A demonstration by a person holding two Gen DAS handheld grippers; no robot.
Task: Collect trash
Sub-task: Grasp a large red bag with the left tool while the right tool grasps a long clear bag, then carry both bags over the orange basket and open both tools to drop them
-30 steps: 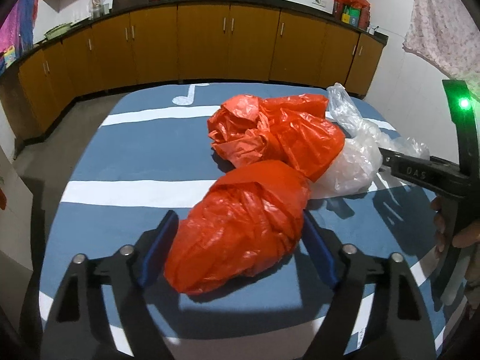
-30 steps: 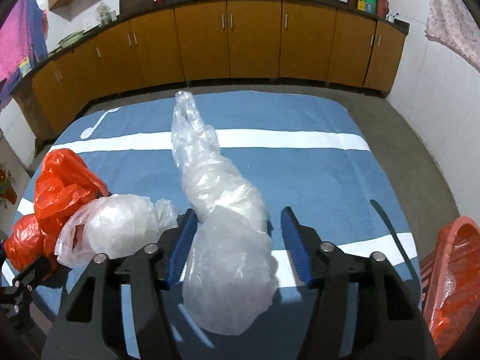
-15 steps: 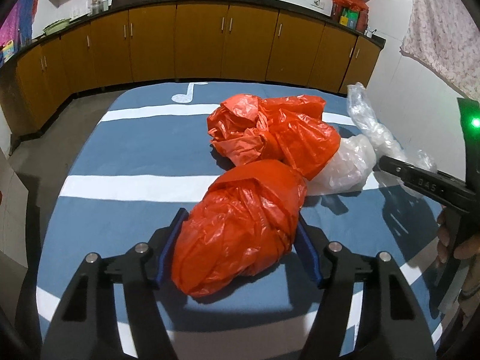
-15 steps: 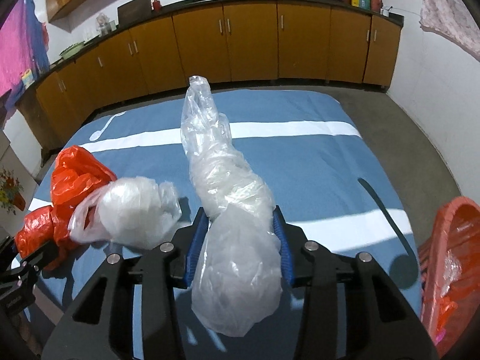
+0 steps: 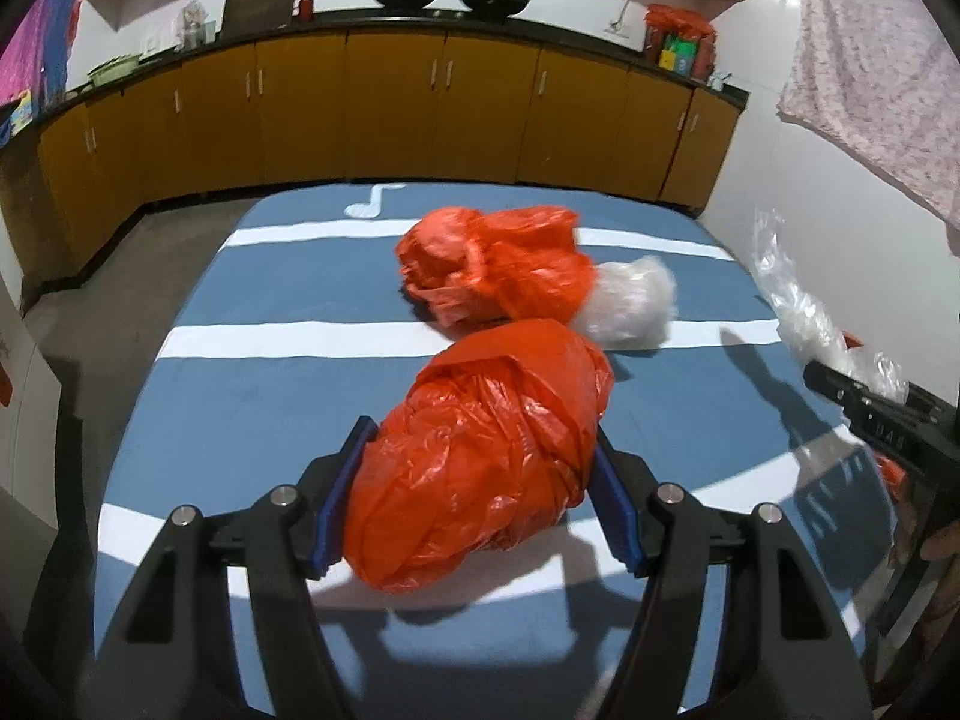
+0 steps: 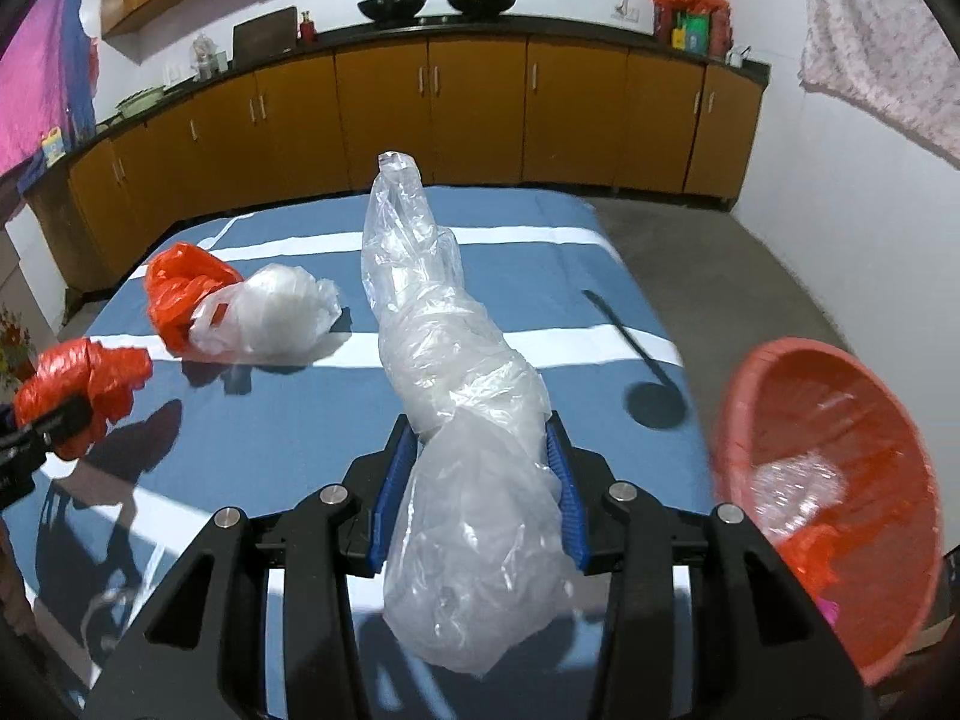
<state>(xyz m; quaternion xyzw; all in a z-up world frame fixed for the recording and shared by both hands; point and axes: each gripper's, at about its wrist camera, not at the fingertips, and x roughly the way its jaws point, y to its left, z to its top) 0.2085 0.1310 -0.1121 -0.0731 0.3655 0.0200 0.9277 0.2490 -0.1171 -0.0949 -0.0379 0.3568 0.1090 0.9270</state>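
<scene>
Left tongs [image 5: 477, 483] clamp crinkly orange bag [image 5: 486, 462] (bulbous); right tongs [image 6: 477, 489] pinch clear film bag [image 6: 462, 432].

Both views are evenly bright, lit from above and behind the cameras, so hard dark shadows of the tools fall forward across the blue striped bedsheet [image 5: 270, 384], which stays sharp at its middle. Fisheye distortion bows the cabinets [image 6: 480, 108] beyond the bedsheet and rounds every corner into black vignette. Right of the bedsheet the orange basket [image 6: 840, 480] smears with motion blur, and glossy highlights glint on the red bag [image 5: 480, 456].
</scene>
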